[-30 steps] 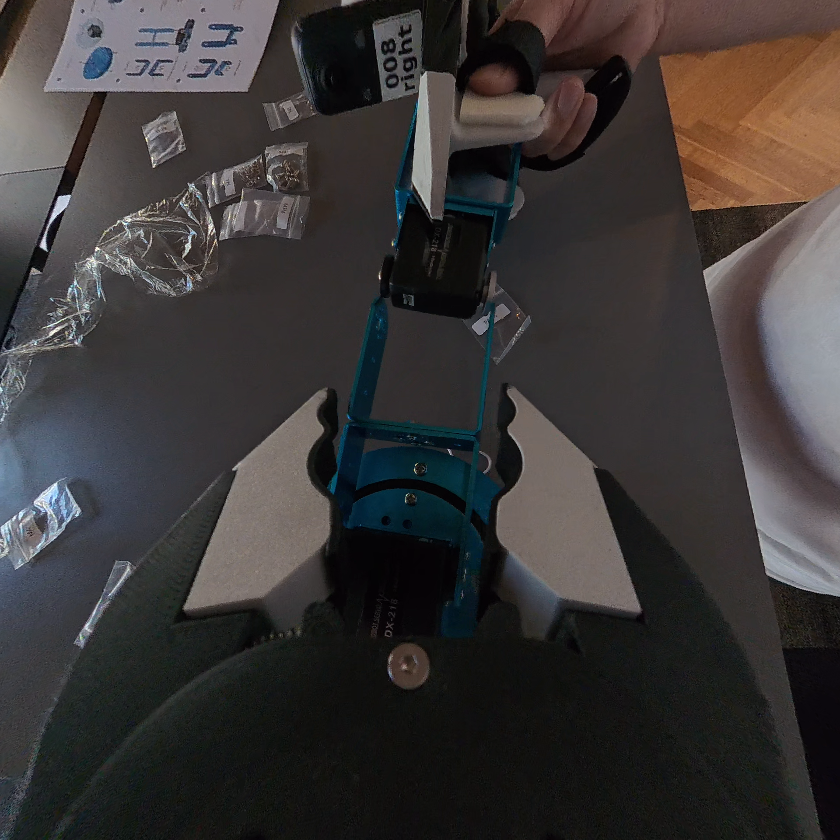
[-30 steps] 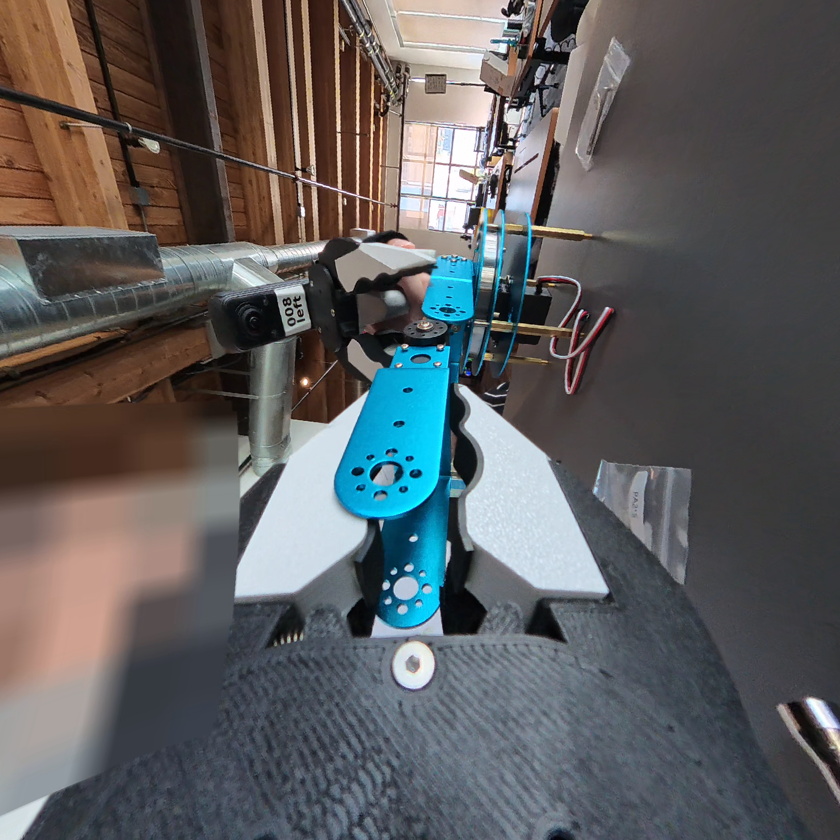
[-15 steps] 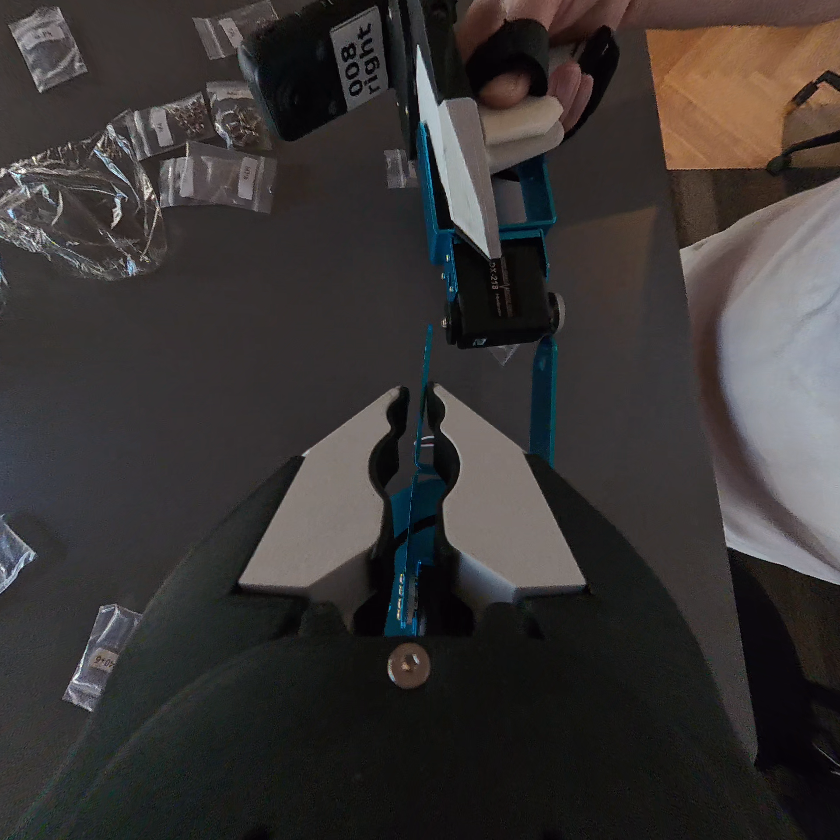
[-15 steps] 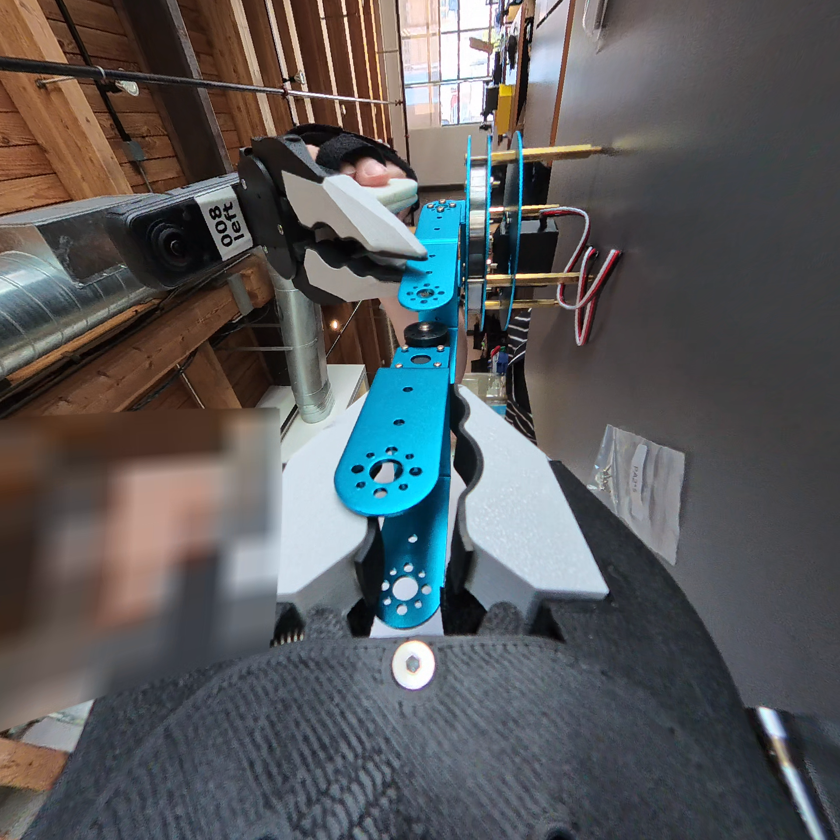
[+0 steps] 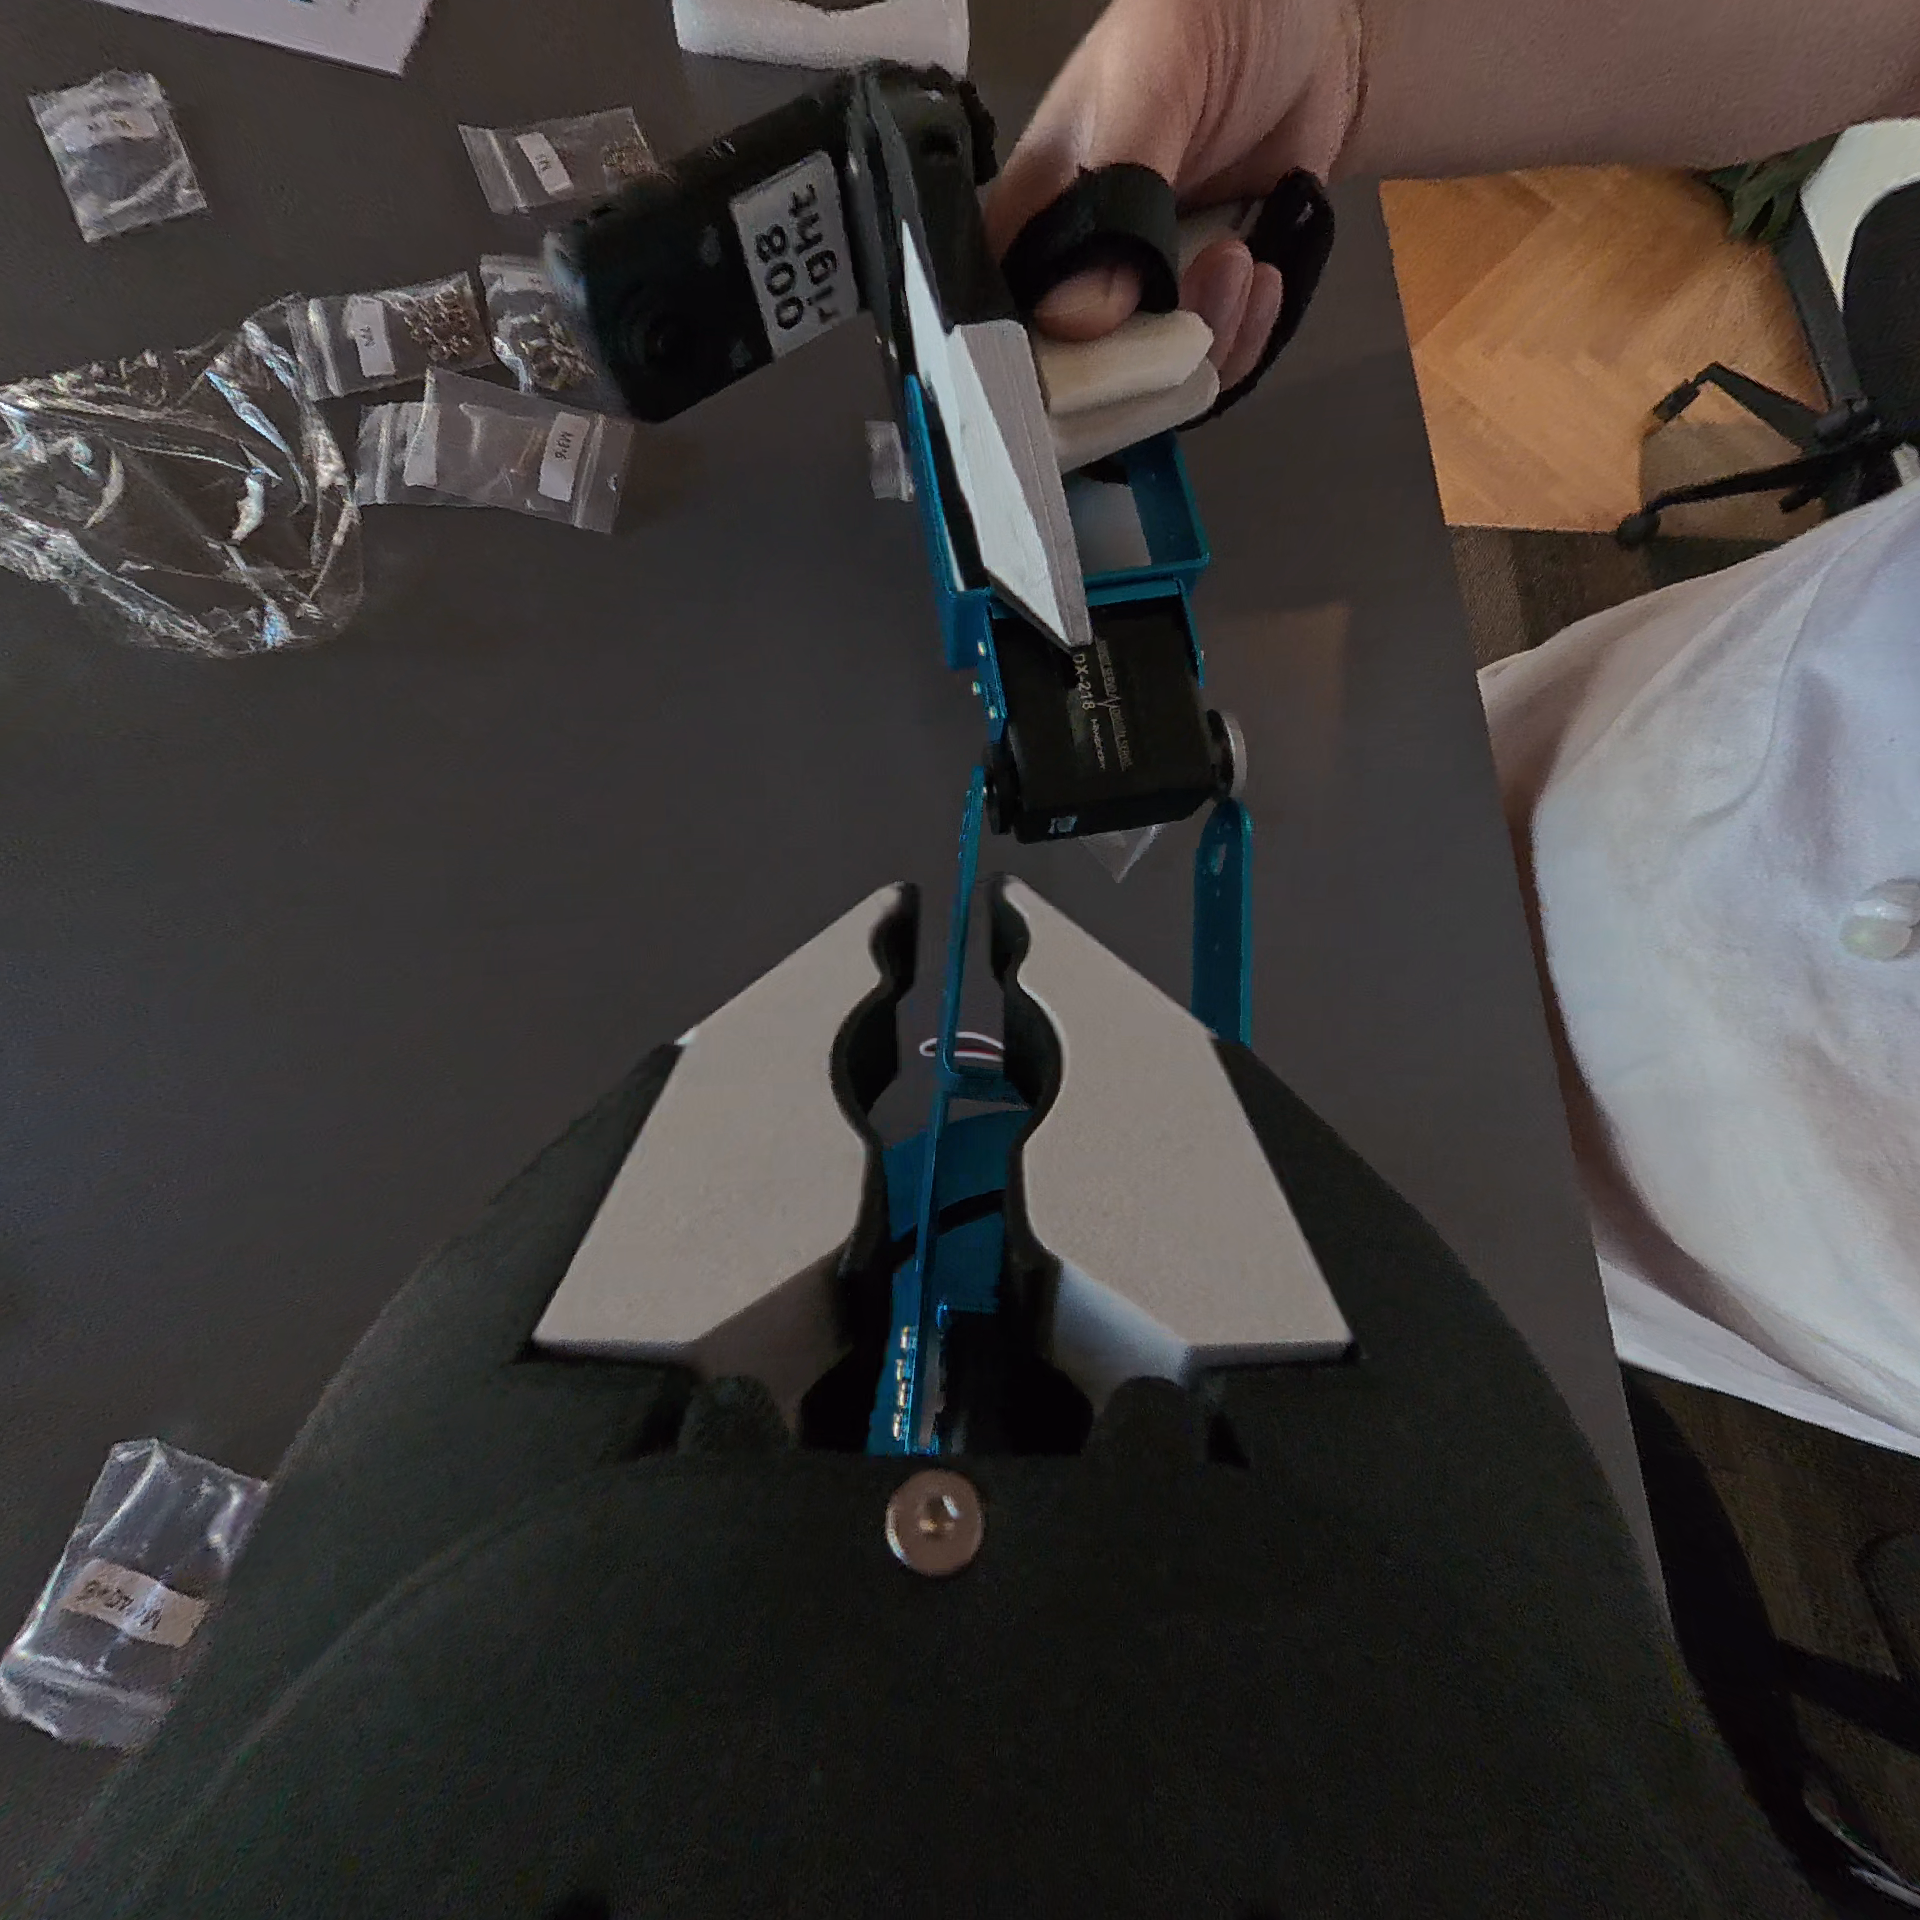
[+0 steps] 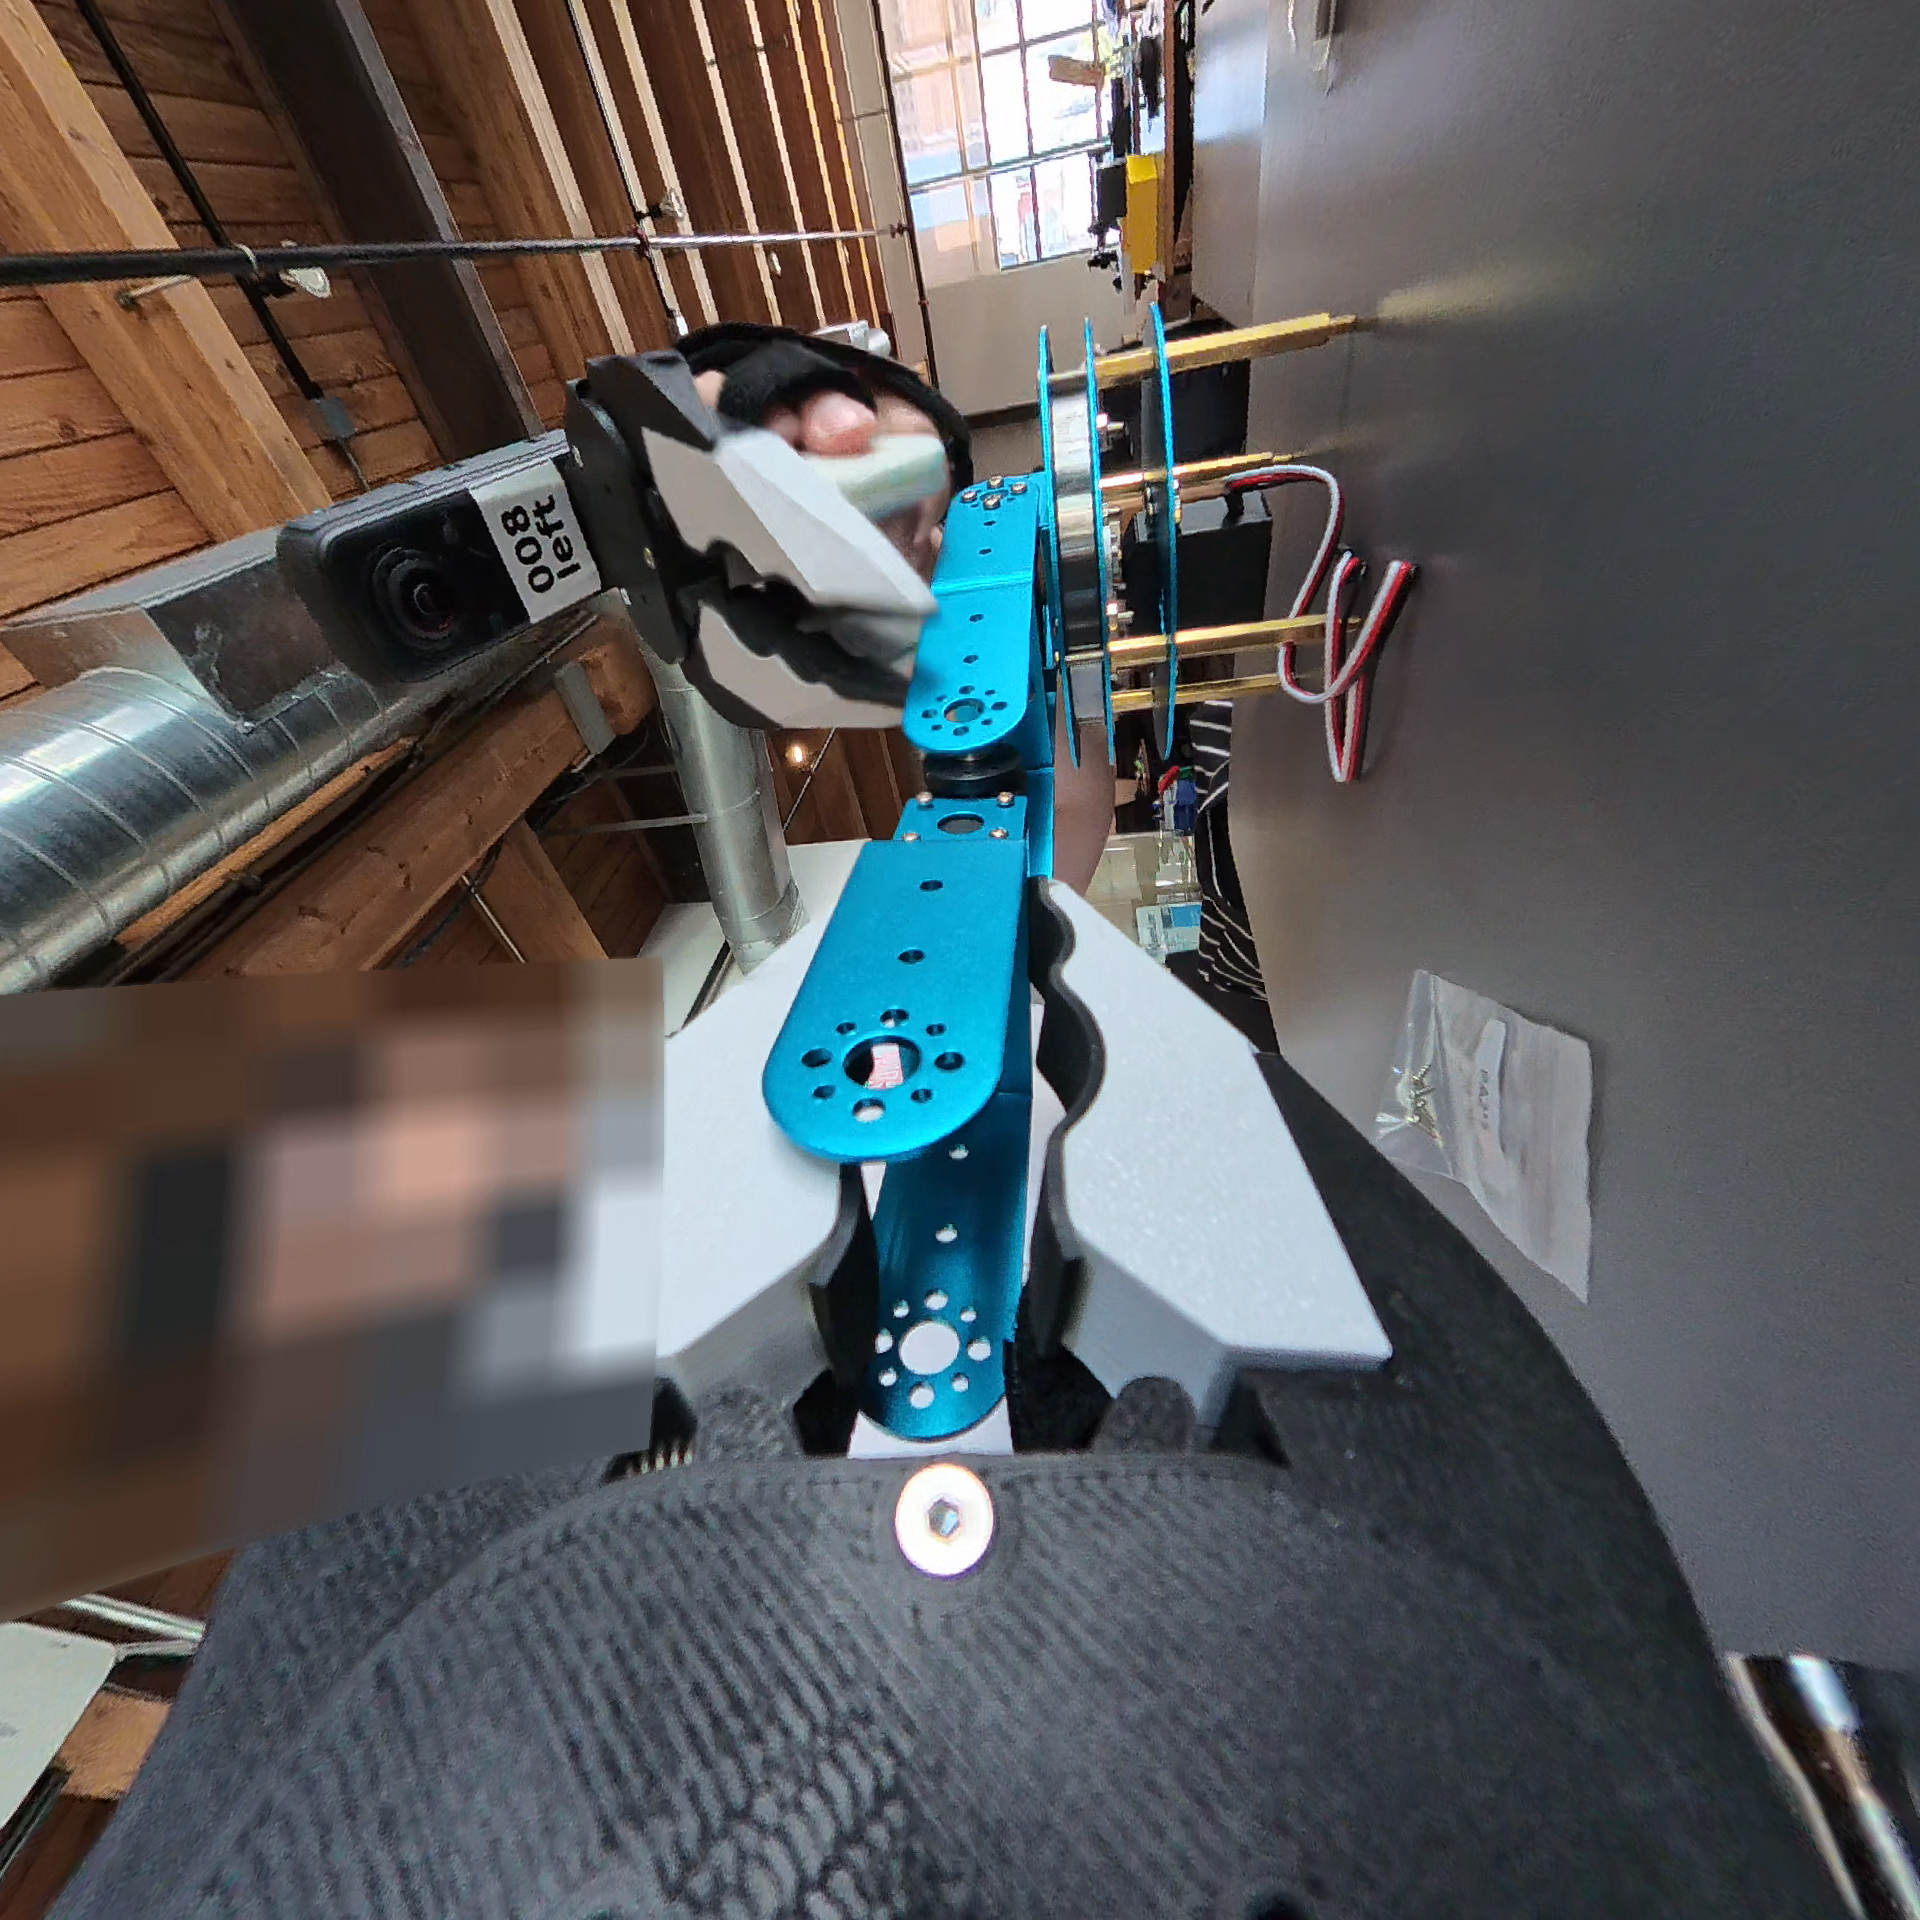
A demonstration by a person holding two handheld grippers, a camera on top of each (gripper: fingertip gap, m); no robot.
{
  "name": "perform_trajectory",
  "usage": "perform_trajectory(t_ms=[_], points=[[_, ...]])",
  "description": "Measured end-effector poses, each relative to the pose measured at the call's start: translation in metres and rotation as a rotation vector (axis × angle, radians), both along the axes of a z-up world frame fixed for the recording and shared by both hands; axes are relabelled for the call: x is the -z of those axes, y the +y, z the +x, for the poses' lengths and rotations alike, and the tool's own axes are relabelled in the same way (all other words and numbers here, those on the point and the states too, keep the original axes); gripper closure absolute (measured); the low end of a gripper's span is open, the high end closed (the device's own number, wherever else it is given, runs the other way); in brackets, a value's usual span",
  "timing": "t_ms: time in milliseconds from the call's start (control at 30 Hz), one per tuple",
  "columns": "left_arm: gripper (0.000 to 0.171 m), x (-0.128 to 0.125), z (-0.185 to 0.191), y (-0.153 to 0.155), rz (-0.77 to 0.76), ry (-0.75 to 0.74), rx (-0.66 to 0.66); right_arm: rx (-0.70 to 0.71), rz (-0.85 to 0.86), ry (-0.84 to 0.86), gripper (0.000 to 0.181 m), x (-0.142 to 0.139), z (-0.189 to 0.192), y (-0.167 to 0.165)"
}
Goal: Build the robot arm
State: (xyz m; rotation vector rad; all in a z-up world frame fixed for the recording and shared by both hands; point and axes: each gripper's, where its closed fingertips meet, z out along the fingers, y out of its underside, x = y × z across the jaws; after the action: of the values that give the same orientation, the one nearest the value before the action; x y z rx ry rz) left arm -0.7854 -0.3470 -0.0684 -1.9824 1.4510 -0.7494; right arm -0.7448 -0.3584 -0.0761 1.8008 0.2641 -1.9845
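Now both clamped on one blue arm (image 5: pixel 1081 665): left gripper (image 5: pixel 951 904) pinching a thin bracket (image 5: pixel 961 935) edge-on, right gripper (image 6: pixel 1034 894) gripping the link (image 6: pixel 914 987) above the table (image 5: pixel 520 779). Could slip off that edge, or twist the servo (image 5: pixel 1112 727) joint if pulled apart unevenly.

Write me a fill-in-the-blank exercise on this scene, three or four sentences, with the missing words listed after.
1. The left gripper is shut on a thin metal bracket whose colour is ____.
2. The black servo sits between the two ____.
3. The small clear bags lie on a tabletop that is dark ____.
4. In the right wrist view, the wires by the brass standoffs are red, white and ____.

Missing words: blue; grippers; grey; black
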Motion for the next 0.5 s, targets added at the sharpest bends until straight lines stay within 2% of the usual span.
perform_trajectory(t_ms=[67,133,233,267,367,467,500], points=[[0.135,-0.013,-0.003,0.006,0.034,-0.038,-0.057,0.008,-0.005,0.004,0.153,-0.001,0.001,0.000],[0.127,-0.032,-0.004,0.000,0.056,-0.101,-0.080,0.012,-0.015,0.011,0.154,-0.001,0.002,0.000],[0.148,-0.047,0.006,-0.032,0.085,-0.145,-0.014,0.005,-0.015,0.007,0.150,0.000,0.002,0.000],[0.151,-0.044,0.011,-0.042,0.080,-0.125,0.009,0.003,-0.017,0.006,0.146,0.001,0.001,0.000],[0.143,-0.019,0.020,-0.057,0.043,-0.006,0.024,-0.004,-0.030,0.011,0.147,0.000,0.000,0.000],[0.152,0.000,0.024,-0.057,0.081,0.087,0.011,0.000,-0.026,0.009,0.152,0.000,0.000,0.001],[0.158,0.004,0.024,-0.056,0.098,0.103,0.006,0.002,-0.026,0.007,0.147,0.001,0.000,0.002]])
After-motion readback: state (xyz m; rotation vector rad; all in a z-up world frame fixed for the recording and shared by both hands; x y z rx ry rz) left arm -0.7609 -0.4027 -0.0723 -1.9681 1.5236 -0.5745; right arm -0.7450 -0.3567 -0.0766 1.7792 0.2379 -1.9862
